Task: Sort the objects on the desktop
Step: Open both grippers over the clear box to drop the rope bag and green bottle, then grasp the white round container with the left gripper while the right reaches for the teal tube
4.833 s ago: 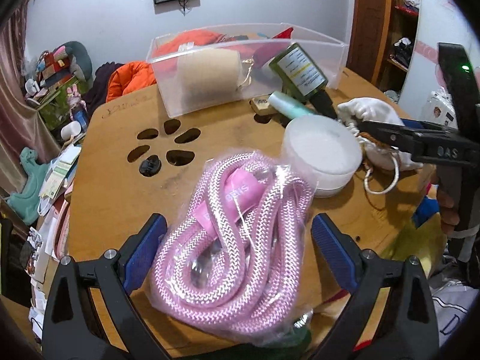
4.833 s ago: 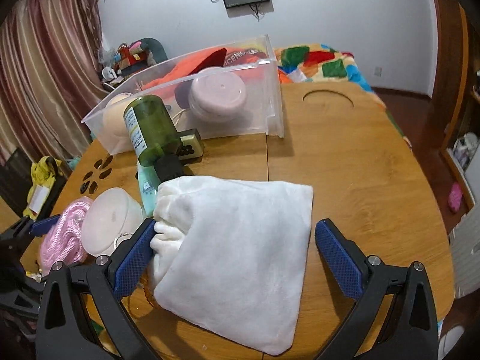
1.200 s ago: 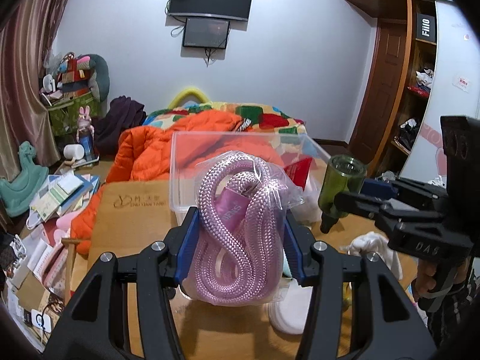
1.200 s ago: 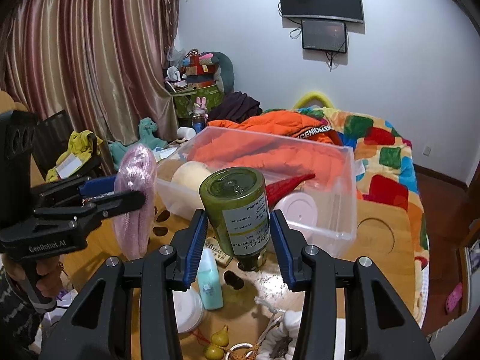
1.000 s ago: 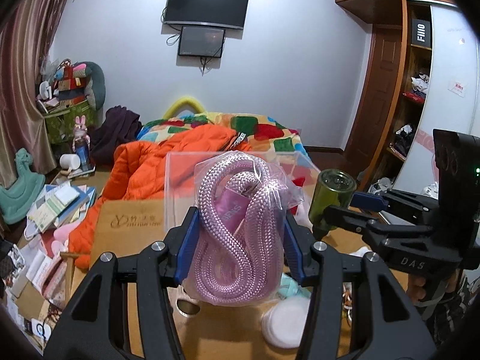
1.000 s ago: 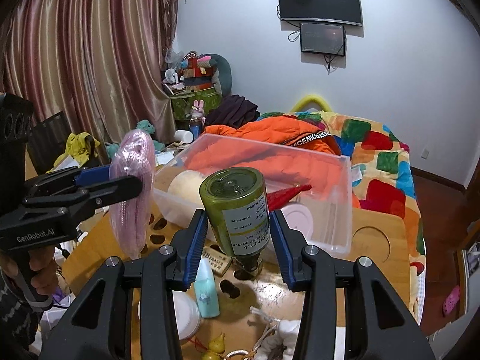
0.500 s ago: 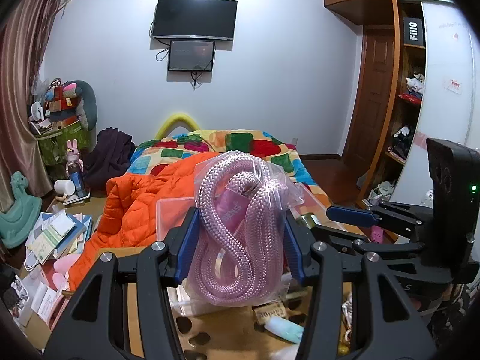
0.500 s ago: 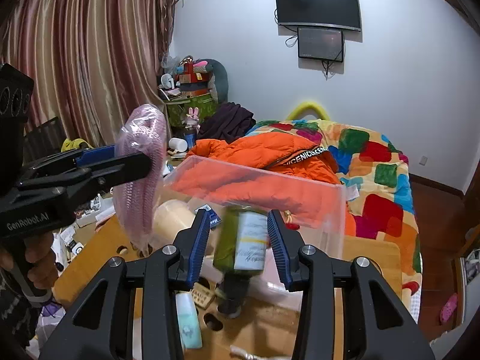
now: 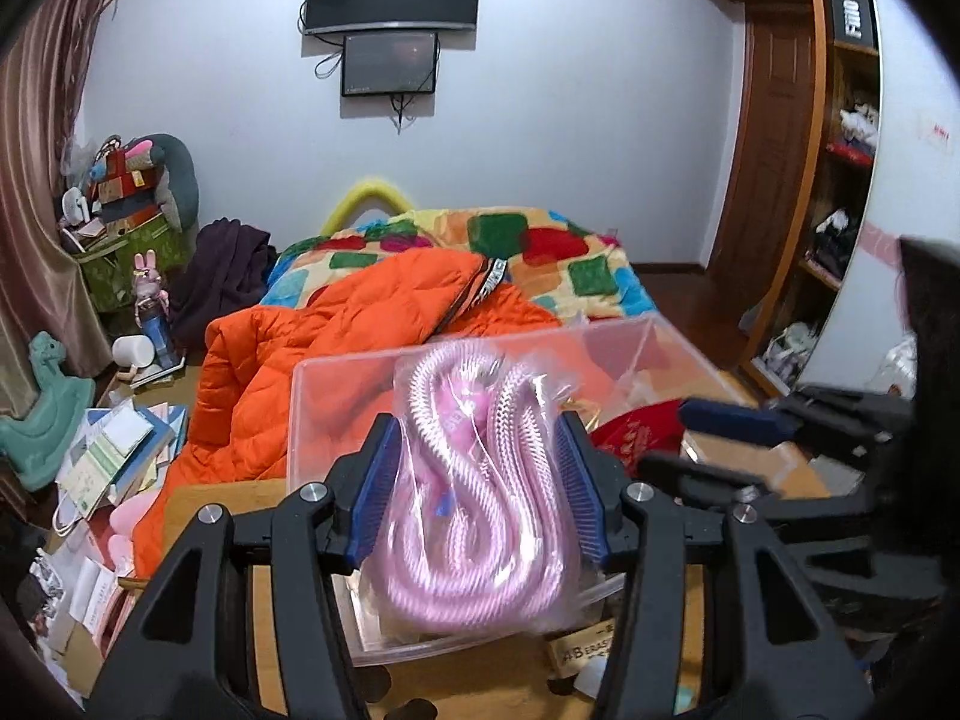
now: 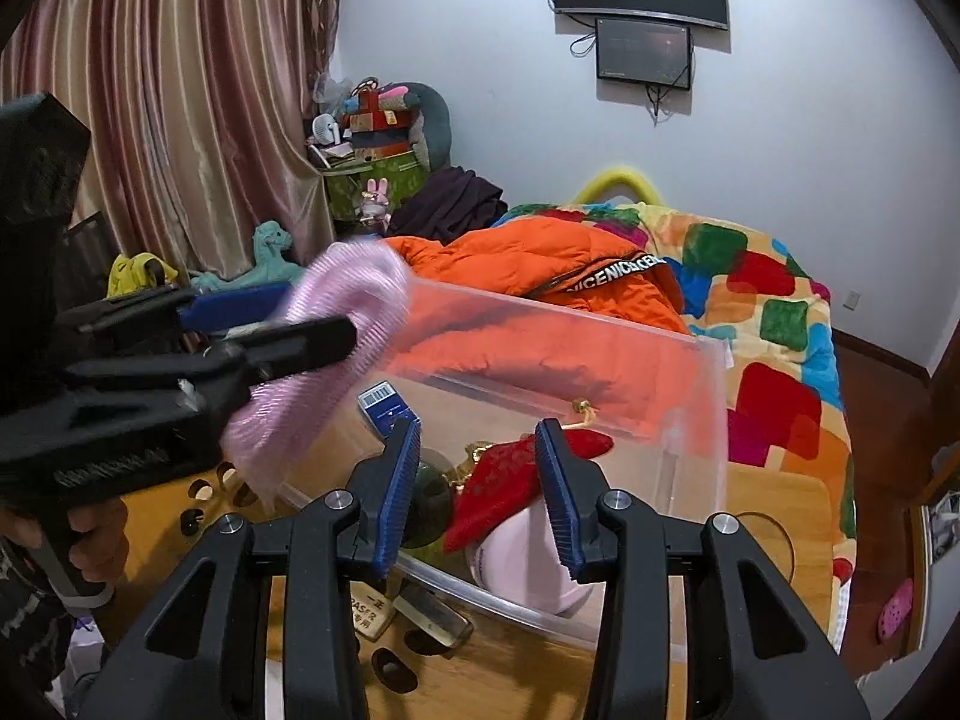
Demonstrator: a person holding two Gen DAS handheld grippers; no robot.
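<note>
Pink braided rope in clear plastic bag [image 9: 480, 480]: clamped between blue pads of left tool [image 9: 477, 480], held upright above near left part of clear rectangular plastic bin [image 9: 654, 336]. Seen blurred in right wrist view [image 10: 336, 354], at bin's left end.

Right tool [image 10: 477, 489]: jaws parted, nothing between blue pads; positioned above bin's near wall [image 10: 690, 420]. Seen from left wrist view as blurred black body with blue pad [image 9: 738, 420] at bin's right side.

Bin contents, as far as visible: dark green glass bottle [image 10: 429, 510] lying below right tool's left finger; red fabric pouch with gold trim [image 10: 522, 474]; pale pink round container [image 10: 522, 558]; blue card with barcode [image 10: 384, 408].

Wooden surface with paw-shaped cut-outs [image 10: 774, 516] carrying bin. Small wooden tag with printed lettering [image 10: 369, 612] lying on surface, close in front of bin. Orange padded jacket [image 9: 336, 360] behind bin, partly on bed with multicoloured patchwork quilt [image 10: 774, 324].
</note>
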